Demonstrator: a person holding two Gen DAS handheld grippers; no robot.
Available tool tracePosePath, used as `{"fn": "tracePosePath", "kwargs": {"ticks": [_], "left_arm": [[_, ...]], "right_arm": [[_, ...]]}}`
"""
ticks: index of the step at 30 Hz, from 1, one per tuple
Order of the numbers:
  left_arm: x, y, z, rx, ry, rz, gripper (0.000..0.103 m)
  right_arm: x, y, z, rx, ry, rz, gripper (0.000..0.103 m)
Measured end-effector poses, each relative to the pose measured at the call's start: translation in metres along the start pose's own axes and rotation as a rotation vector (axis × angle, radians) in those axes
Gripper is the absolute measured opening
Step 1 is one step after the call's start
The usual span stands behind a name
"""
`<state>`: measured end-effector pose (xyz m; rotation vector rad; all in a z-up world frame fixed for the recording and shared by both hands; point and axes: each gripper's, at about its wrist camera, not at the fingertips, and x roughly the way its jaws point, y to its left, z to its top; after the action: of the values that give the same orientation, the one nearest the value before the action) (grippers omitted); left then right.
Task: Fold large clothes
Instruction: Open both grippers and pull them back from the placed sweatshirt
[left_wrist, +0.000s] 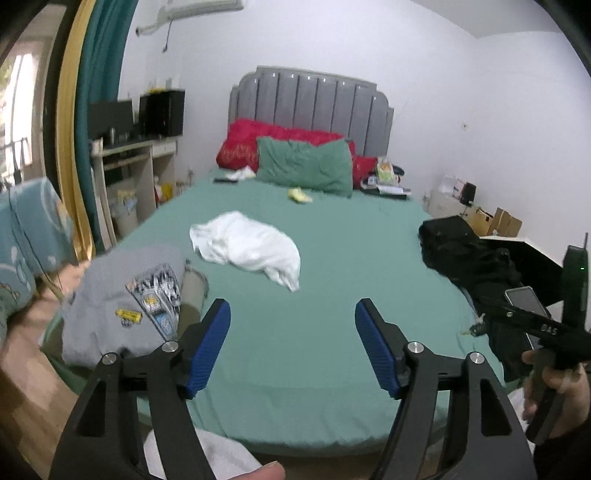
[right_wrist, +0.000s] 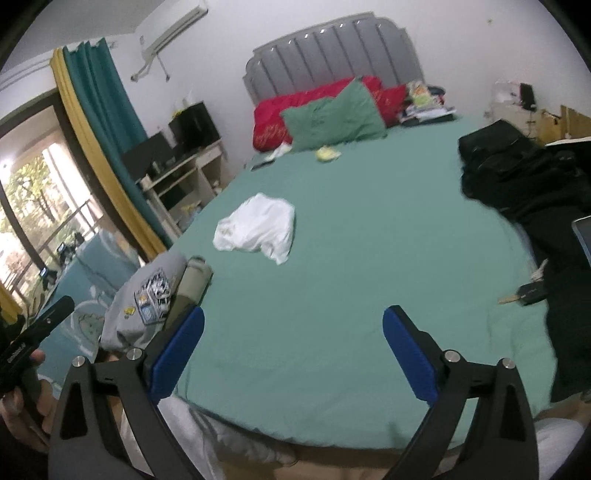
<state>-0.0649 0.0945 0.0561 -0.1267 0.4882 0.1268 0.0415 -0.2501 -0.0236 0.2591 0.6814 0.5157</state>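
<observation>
Your left gripper (left_wrist: 293, 345) and right gripper (right_wrist: 293, 354) hover above the bed (left_wrist: 332, 314), fingers released and empty, likely poised before a first grasp. The white garment (left_wrist: 245, 249) lies crumpled mid-bed, well ahead; the grey printed shirt (left_wrist: 122, 306) sits at the left edge.

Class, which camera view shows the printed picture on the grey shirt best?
The left wrist view: the grey shirt lies close and large, its print facing the camera. In the right wrist view the grey shirt is smaller, near the bed's edge, its print foreshortened.
</observation>
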Motion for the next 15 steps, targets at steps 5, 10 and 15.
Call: {"fn": "tracePosePath", "kwargs": {"ticks": [5,10,15], "left_arm": [[-0.014,-0.016,0.013,0.032,-0.037,0.027,0.081],[-0.026,-0.028,0.024,0.05,-0.057,0.061,0.081],[-0.045,-0.037,0.035,0.052,-0.108,0.04,0.081]], "right_arm": [[-0.033,-0.011,0.013,-0.001,-0.066,-0.043,0.097],[-0.063,-0.012,0.024,-0.011,-0.128,-0.078,0.097],[-0.094,-0.011,0.029,-0.029,-0.194,-0.108,0.097]]}}
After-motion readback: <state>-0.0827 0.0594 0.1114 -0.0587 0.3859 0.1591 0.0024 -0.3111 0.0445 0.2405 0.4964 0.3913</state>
